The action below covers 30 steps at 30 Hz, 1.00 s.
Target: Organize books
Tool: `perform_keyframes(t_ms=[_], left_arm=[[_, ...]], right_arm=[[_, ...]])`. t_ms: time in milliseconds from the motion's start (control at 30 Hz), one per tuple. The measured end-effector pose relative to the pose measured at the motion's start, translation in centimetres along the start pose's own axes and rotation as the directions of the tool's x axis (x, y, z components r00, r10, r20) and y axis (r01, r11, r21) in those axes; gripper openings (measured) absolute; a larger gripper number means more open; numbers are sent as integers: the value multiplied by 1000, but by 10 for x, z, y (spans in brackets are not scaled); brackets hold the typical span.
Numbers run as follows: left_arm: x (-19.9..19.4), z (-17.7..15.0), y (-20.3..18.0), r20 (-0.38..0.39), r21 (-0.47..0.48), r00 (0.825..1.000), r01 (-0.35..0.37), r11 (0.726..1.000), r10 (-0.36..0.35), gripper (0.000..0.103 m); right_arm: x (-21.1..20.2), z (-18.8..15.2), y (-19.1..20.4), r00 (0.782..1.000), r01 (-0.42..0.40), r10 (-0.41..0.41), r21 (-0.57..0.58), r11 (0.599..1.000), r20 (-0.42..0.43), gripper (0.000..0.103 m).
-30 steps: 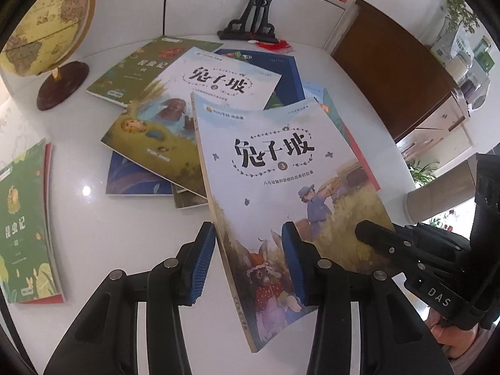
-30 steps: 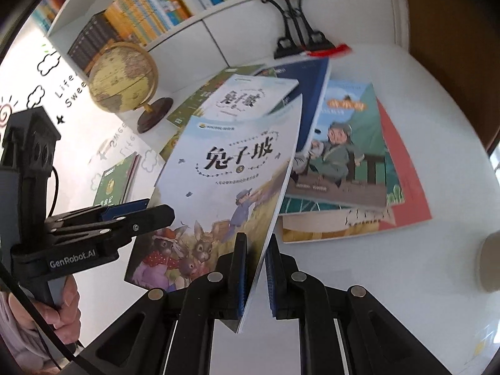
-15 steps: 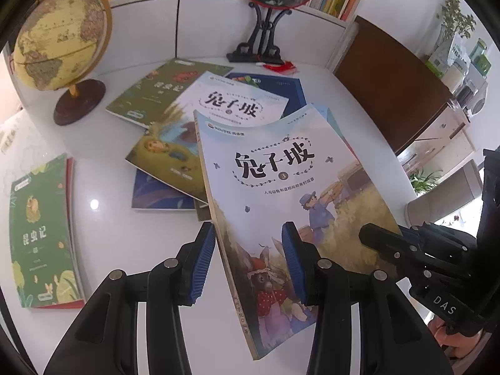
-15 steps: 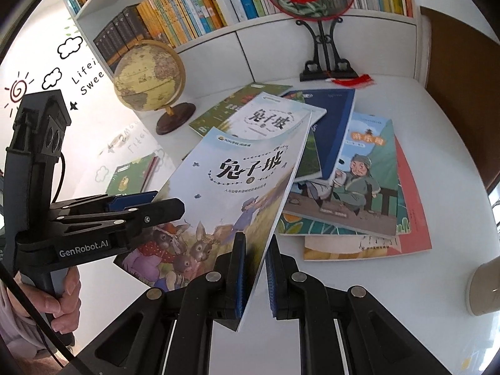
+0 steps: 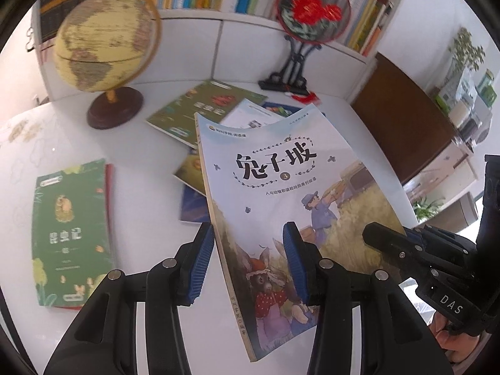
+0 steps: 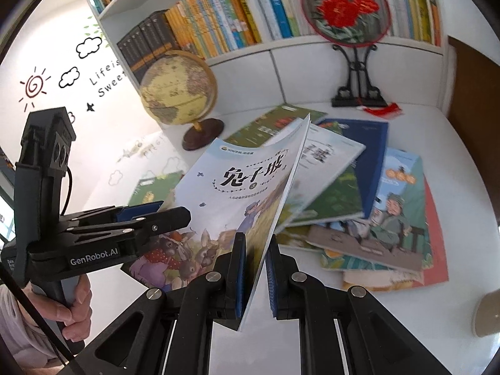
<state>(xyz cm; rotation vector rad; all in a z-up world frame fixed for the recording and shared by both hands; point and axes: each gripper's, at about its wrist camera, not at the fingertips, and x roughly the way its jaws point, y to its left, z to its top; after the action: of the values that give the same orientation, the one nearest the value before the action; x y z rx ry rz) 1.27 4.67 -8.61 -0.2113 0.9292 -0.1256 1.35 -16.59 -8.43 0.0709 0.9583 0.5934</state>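
Note:
A pale blue picture book with rabbits on its cover [image 5: 281, 187] [image 6: 237, 187] hangs tilted above the white table [image 5: 140, 187]. My right gripper [image 6: 256, 240] is shut on its open-page edge, and it shows in the left wrist view as a black clamp [image 5: 387, 243] at the book's right side. My left gripper [image 5: 248, 231] [image 6: 175, 215] stands open around the spine edge, and its blue pads [image 5: 200, 262] do not press the cover. A green book [image 5: 68, 234] lies alone to the left. Several more books [image 6: 375, 203] lie in a loose pile below.
A globe [image 5: 103, 40] [image 6: 178, 87] stands at the back left. A round flower fan on a black stand [image 5: 312, 9] [image 6: 347, 9] sits at the back, under a shelf packed with upright books [image 6: 218, 22]. A brown cabinet [image 5: 406, 109] borders the table's right side.
Both grippers have risen with the pale blue book, which now hangs clear of the pile. The views have tipped up, so more of the bookshelf shows.

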Motion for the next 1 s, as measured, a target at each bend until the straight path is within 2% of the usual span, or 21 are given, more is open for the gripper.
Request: perform_keyframes(t_ms=[267,633,800,1000], left_arm=[[-16,1,59,16,-66,999,-40,997,42,42],[-35,-8,161,30,-206,993,-103,973,111,42],[-41,-20,213,25,-291,989,-135,947,149,42],[-39,-31,251,3,-349,985,-159,924,170,42]], right_arm=[[27,26,48,998,-60,60,-46,997,0,12],[92,43,127,989,-137,131,-90,986,-68,12],[130,41,170,976,-184,166,-128,975,-139,14],[179,33,194,949,-233,213,-63,970,-230,14]])
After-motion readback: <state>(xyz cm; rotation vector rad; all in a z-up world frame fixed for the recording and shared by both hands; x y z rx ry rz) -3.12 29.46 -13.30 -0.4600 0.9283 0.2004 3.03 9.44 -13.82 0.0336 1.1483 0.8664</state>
